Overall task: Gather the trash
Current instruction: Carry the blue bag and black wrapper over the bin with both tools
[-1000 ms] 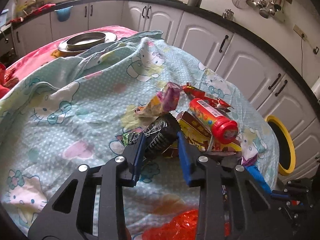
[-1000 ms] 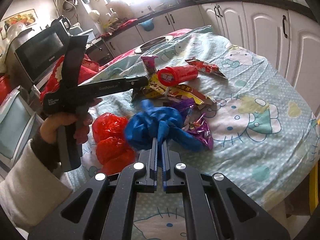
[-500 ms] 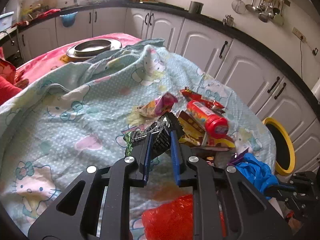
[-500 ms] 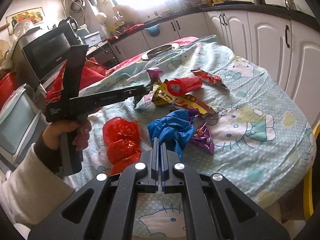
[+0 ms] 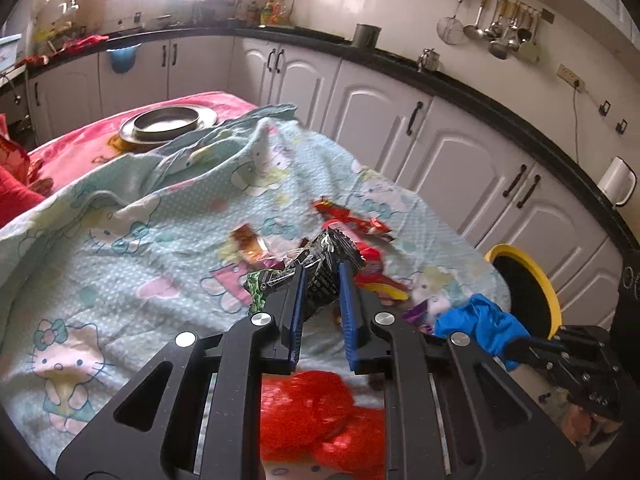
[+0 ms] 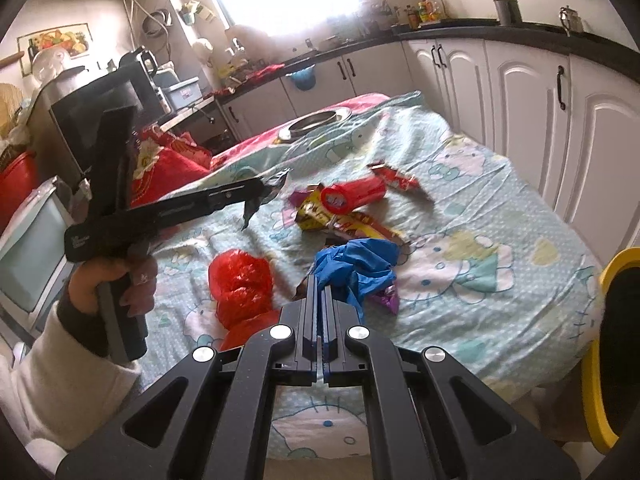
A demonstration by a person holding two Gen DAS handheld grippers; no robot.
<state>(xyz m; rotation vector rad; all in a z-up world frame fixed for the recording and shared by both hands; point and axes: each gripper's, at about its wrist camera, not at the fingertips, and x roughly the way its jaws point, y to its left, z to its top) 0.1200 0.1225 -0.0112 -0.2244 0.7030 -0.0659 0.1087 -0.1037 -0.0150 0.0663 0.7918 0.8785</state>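
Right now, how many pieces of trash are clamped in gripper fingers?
2: a black wrapper in the left gripper, a blue plastic bag in the right gripper.

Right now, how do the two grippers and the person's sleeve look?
Both the left gripper and the right gripper are matte black frames with triangular cut-outs, silver round bolts and ribbed blue pads. The left one has a black pistol handle with small white lettering. The sleeve is white with a dark inner cuff.

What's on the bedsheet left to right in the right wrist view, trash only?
Black wrapper in the left gripper → red plastic bag → blue plastic bag in the right gripper → red candy wrapper.
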